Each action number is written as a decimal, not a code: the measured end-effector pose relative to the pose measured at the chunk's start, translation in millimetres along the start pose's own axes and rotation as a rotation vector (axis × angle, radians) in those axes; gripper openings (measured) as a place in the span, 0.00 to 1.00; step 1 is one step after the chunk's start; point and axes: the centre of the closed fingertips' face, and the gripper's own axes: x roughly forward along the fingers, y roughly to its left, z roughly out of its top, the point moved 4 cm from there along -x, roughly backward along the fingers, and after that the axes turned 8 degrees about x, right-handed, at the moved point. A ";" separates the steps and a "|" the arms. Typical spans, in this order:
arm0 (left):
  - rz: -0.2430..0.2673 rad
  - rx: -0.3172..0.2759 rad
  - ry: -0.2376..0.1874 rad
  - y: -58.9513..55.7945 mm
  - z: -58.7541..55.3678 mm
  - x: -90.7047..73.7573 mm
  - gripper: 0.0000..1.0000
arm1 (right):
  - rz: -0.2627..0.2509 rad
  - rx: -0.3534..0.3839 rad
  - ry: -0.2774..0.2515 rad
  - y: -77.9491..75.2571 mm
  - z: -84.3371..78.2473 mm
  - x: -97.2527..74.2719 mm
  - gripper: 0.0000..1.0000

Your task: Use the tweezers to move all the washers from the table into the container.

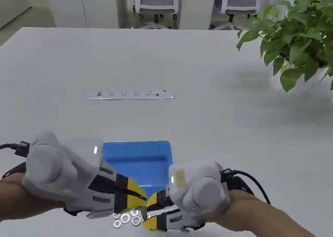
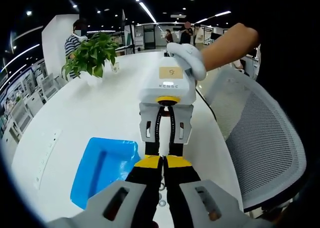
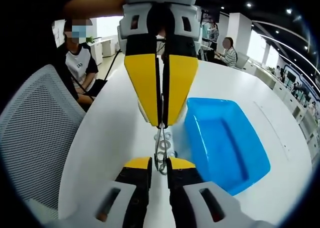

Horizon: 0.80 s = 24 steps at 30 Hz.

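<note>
Left gripper [image 3: 161, 122] is clamped on tweezers [image 3: 160, 149]; whether right gripper [image 3: 160, 164] grips cannot be told; washers [image 1: 127, 219] lie at the near edge of the container [image 1: 138, 165]; open table [image 1: 208, 91] is seen beyond.

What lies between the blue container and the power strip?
Nothing. In the head view, bare white table runs from the blue container back to the power strip.

White table [image 1: 218, 122] — blue container [image 1: 136, 154], washers [image 1: 126, 219] just beside it, power strip [image 1: 130, 94] apart
</note>
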 end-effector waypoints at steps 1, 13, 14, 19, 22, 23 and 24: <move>0.000 0.001 0.000 -0.5 0.2 -0.3 0.05 | -0.002 -0.001 0.000 -0.6 0.1 -0.1 0.13; 0.002 0.001 0.000 -1.1 -0.1 -1.0 0.05 | -0.002 0.017 -0.007 -0.6 -1.0 0.5 0.10; 0.002 0.000 -0.001 -1.1 -0.2 -0.9 0.05 | -0.003 0.019 -0.009 -0.7 -1.1 0.5 0.10; 0.007 0.000 0.000 -0.2 -0.2 -0.8 0.05 | -0.012 0.042 -0.022 -0.8 -1.5 0.3 0.09; 0.008 0.001 0.001 -0.2 -0.1 -0.5 0.05 | -0.015 0.052 -0.025 -0.8 -1.7 0.1 0.08; 0.009 0.001 0.002 0.0 0.0 -0.4 0.05 | -0.016 0.052 -0.024 -0.8 -1.4 0.0 0.08; 0.011 0.002 0.003 0.1 0.1 -0.4 0.05 | -0.016 0.051 -0.023 -0.9 -1.3 0.0 0.08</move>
